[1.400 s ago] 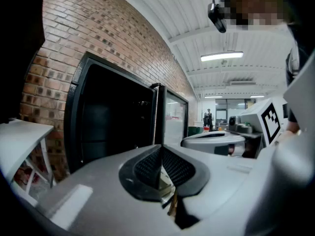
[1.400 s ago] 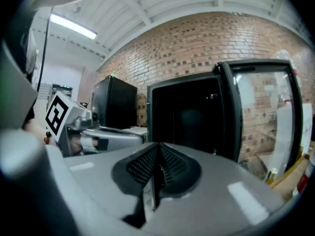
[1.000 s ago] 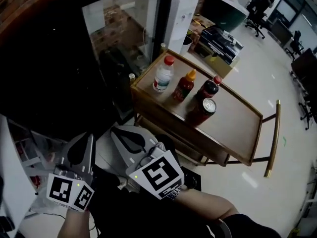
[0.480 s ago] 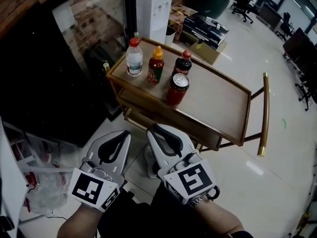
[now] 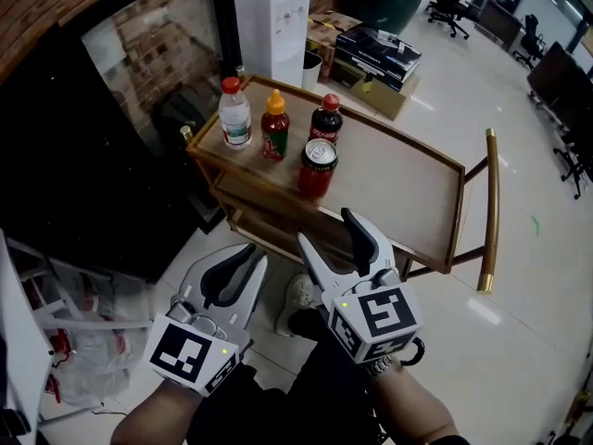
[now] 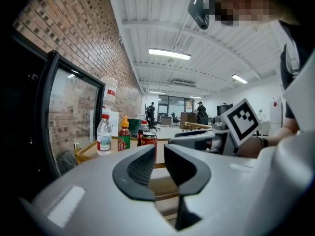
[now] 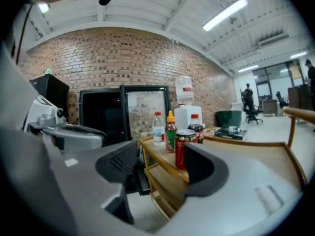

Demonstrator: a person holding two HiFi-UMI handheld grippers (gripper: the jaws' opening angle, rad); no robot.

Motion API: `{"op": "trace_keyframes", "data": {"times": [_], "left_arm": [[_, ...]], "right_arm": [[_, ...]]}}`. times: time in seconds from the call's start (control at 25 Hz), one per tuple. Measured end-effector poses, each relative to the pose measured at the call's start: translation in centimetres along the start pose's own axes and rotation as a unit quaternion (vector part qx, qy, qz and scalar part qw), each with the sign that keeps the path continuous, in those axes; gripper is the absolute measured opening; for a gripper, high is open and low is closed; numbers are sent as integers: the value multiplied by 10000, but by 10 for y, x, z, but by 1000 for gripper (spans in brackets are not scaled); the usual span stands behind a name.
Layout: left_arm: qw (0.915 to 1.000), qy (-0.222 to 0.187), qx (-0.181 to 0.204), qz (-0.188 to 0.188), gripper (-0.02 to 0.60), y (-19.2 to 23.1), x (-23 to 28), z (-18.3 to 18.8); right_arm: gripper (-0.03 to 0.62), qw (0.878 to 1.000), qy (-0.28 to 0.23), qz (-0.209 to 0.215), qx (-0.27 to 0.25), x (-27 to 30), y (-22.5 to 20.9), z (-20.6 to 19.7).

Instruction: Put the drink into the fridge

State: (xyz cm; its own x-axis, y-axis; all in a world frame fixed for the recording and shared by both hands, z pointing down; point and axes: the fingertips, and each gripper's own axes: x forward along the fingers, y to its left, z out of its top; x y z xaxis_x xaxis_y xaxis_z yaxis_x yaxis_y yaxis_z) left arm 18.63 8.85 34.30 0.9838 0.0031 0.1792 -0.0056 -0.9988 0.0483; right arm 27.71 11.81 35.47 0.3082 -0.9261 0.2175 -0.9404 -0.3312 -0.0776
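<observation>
1. A dark fridge (image 5: 139,72) with a glass front stands at the left, just beside the table's left end.
2. The wooden table (image 5: 398,188) has a raised rim, lower shelves and a brass-coloured bar (image 5: 488,211) along its right end.
3. A white water dispenser (image 5: 271,21) stands behind the table's far left corner.
4. The right claw (image 5: 324,225) hangs in front of the table's near edge and points at it. Its jaws have just been opening and now stand wide apart with nothing between them. The right gripper view shows the can beyond the gap, well clear of the pads.
5. The left claw (image 5: 255,251) hangs beside it, lower and over the floor. Its jaws are drawn together with only a thin slit between the pads, and nothing is in it.
6. Three bottles stand in a row at the table's left end: a clear water bottle (image 5: 233,114), an orange-capped bottle (image 5: 273,128) and a dark cola bottle (image 5: 325,120).
7. The drink, a red can (image 5: 317,168), stands upright on the tabletop just in front of the cola bottle, untouched.
</observation>
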Motion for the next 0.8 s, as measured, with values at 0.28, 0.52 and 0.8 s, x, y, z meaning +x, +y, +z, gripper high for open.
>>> {"op": "trace_keyframes", "data": {"times": [0.28, 0.52, 0.8], "left_arm": [[9999, 30, 151, -32, 78, 13, 16, 9], [9994, 37, 321, -130, 93, 29, 34, 22], [9990, 71, 393, -212, 92, 50, 56, 28]], "right_arm": [[368, 9994, 151, -319, 2, 32, -30, -1], [387, 9986, 306, -436, 22, 64, -48, -2], [387, 9970, 610, -482, 63, 100, -63, -15]]}}
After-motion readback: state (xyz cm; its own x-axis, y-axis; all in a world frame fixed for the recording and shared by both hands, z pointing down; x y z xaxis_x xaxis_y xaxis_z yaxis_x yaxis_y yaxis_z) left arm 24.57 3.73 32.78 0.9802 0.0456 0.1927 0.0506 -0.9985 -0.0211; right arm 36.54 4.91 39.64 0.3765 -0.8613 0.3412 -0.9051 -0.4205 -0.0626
